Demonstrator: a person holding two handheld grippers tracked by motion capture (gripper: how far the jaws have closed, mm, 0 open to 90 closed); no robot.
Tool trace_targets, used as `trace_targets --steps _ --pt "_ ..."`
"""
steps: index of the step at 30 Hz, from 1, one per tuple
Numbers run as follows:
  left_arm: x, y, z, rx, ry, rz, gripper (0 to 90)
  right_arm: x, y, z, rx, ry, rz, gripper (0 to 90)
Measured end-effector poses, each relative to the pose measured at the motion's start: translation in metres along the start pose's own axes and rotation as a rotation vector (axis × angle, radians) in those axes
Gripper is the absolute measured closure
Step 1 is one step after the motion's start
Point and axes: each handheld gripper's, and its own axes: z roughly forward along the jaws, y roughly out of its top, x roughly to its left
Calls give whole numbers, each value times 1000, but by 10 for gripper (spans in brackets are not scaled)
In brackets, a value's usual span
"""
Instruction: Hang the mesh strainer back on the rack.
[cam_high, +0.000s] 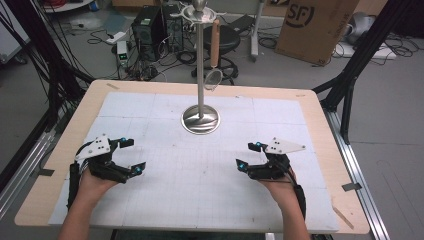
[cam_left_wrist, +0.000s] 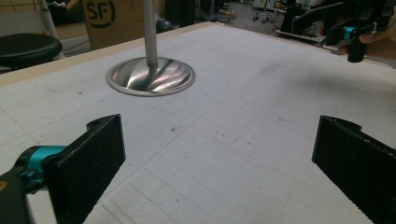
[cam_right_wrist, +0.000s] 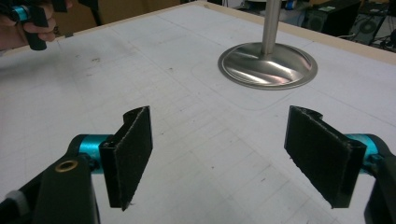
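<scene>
While both grippers rest low on the white gridded mat (cam_high: 165, 200) with nothing between their jaws, the thing nearest to their work is the tall polished steel stand (cam_high: 200, 75) at the middle of the far half of the table, with a small wire-mesh strainer on a pale wooden handle (cam_high: 214, 55) hanging from a hook near its top. The left gripper (cam_high: 129, 156) sits at the near left with its jaws spread wide apart, and the right gripper (cam_high: 248, 155) sits at the near right, jaws likewise parted and empty; each is well apart from the stand. The stand's round dished base (cam_left_wrist: 150, 77) looks broad and heavy enough to keep the pole upright, yet its smooth metal would likely be slippery under the textured black pads (cam_right_wrist: 133, 149). The strainer should be light, stiff in the handle and easily dented in the mesh (the bowl is too small here to judge its weave). A sound hold would be on the wooden handle, about midway, where the pads can bite, lifting up to clear the hook; a sideways tug might rock the stand.
</scene>
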Motion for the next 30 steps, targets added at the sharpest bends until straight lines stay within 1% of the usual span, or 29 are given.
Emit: trace_targets --steps 3,9,12,15,20,25,30 --pt "-1 0 0 -2 -2 3 31 1 -2 2 18 9 2 226" --pt "-1 1 -1 -3 7 3 31 2 -2 2 20 15 -4 223" --pt "0 1 -1 -2 5 5 31 1 -2 3 24 18 3 223" --pt "-1 0 0 10 1 10 31 0 -3 4 38 13 6 223" --pt "-1 0 1 9 -6 9 31 1 -4 7 54 16 0 222" --pt "0 0 0 4 2 6 31 -1 -5 8 65 16 12 215" --pt "-1 0 1 4 -3 8 31 -1 -6 8 72 20 15 211"
